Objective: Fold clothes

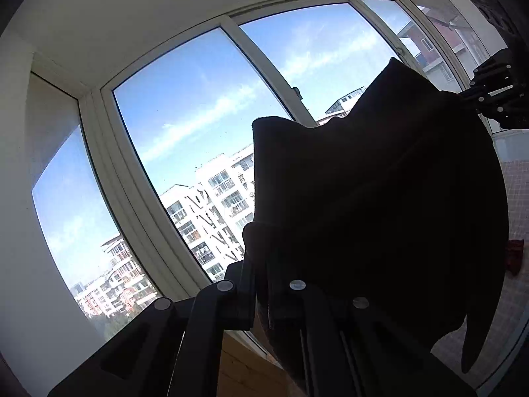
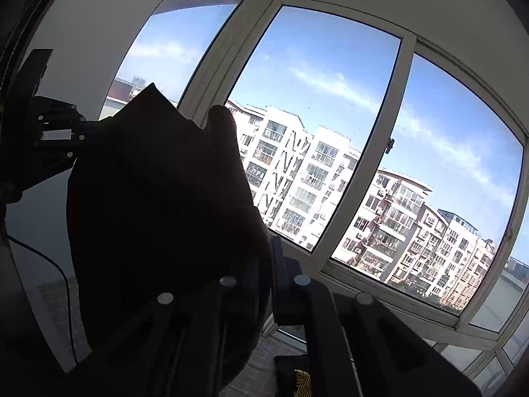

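A dark garment [image 1: 380, 198] hangs in the air between both grippers, backlit by the windows, so its colour and shape stay unclear. My left gripper [image 1: 261, 248] is shut on one edge of it, at the bottom of the left wrist view. The right gripper [image 1: 476, 99] shows at the far right of that view, holding the cloth's other end. In the right wrist view the same garment [image 2: 158, 198] fills the left half, with my right gripper [image 2: 264, 258] shut on it. The left gripper [image 2: 76, 132] appears at the far left, gripping the cloth.
Large white-framed windows [image 1: 198, 132] face apartment buildings [image 2: 314, 182] and blue sky. A wooden surface [image 1: 241, 367] lies low in the left wrist view. A dark item with yellow print [image 2: 296, 377] lies below in the right wrist view. A red object [image 1: 514, 258] sits at the right.
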